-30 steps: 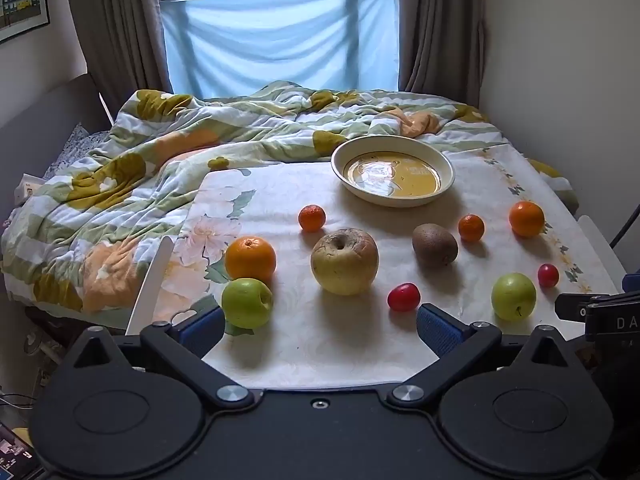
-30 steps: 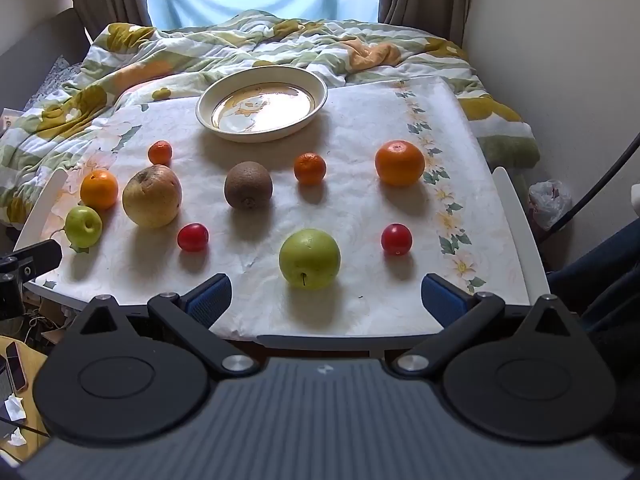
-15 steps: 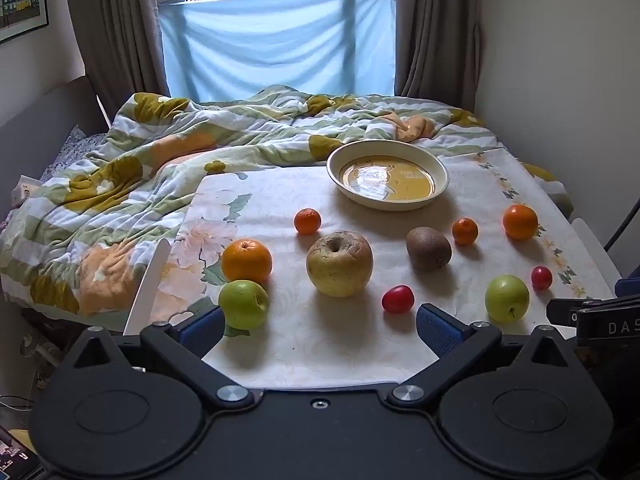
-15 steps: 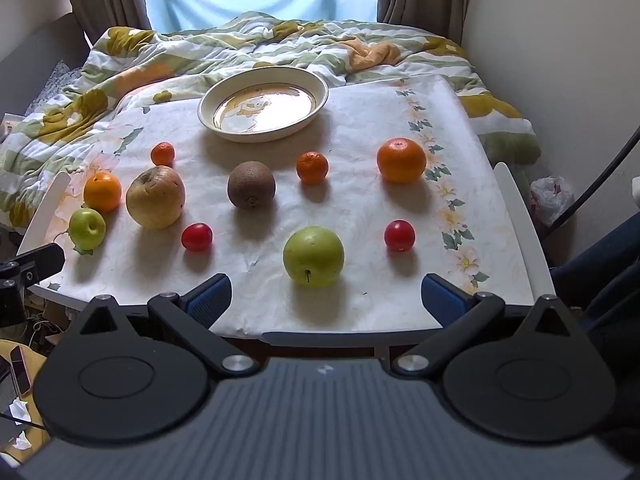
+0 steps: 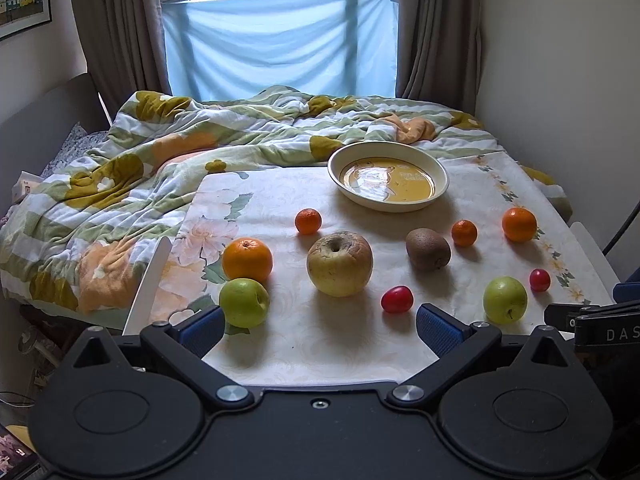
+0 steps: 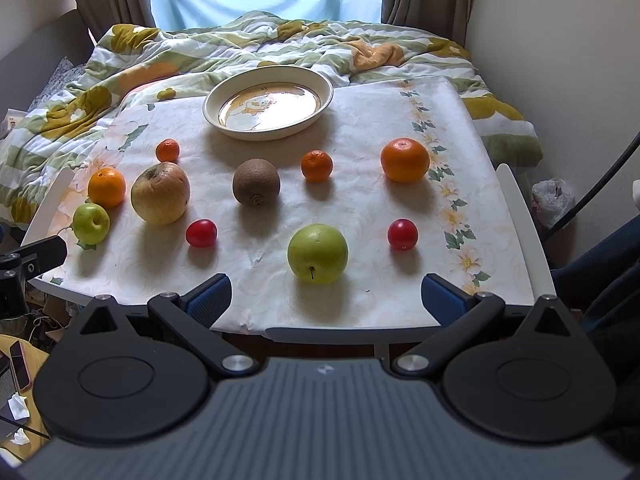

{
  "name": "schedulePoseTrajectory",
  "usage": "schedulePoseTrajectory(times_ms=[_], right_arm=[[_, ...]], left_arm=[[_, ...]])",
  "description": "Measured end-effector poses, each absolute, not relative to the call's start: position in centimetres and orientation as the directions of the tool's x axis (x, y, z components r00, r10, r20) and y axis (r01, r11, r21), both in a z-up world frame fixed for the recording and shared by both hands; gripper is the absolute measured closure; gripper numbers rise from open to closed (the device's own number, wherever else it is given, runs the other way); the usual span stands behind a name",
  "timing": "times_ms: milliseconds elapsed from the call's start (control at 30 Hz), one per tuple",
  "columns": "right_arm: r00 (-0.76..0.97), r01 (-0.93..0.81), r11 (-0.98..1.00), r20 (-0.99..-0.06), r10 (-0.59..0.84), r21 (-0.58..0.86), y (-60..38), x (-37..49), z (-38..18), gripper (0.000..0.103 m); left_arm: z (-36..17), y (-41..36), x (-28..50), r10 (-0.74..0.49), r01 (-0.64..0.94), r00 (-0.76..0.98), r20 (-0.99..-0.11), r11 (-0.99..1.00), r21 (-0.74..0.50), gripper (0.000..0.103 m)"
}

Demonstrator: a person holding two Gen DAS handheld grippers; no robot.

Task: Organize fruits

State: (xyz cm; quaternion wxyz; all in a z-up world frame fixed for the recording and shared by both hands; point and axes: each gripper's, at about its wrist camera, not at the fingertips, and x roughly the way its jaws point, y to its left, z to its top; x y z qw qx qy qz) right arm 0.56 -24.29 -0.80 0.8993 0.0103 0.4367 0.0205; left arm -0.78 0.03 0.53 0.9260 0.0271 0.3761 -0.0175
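Observation:
Several fruits lie on a floral-cloth table [image 5: 352, 344]: a large yellow apple [image 5: 339, 263], two green apples [image 5: 244, 302] [image 6: 317, 253], two oranges [image 5: 247, 259] [image 6: 405, 159], two mandarins [image 5: 308, 221] [image 6: 317, 165], a kiwi [image 6: 256, 181] and two red tomatoes [image 5: 397, 299] [image 6: 403, 233]. An empty cream bowl [image 6: 268, 104] sits at the table's far side. My left gripper [image 5: 318, 326] is open and empty at the near edge, its left finger just before the left green apple. My right gripper [image 6: 326, 298] is open and empty, just short of the other green apple.
A rumpled flowered quilt [image 5: 160, 152] covers the bed behind and left of the table. A wall [image 6: 560, 60] runs along the right. A phone [image 6: 20, 364] lies on a low surface at lower left.
Both grippers have tilted up and drawn back slightly, so the fruits sit a little lower and farther in view. Nothing on the table moved.

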Motion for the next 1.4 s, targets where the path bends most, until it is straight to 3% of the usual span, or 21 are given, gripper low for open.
schedulePoseTrajectory(times_ms=[1400], right_arm=[[0.621,-0.027,0.999,-0.782,0.048,0.04,-23.95,-0.16,-0.23,0.0]], left_arm=[[0.8,0.33,-1.37,-0.012,0.047,0.724,-0.69,0.998,0.032,0.0]])
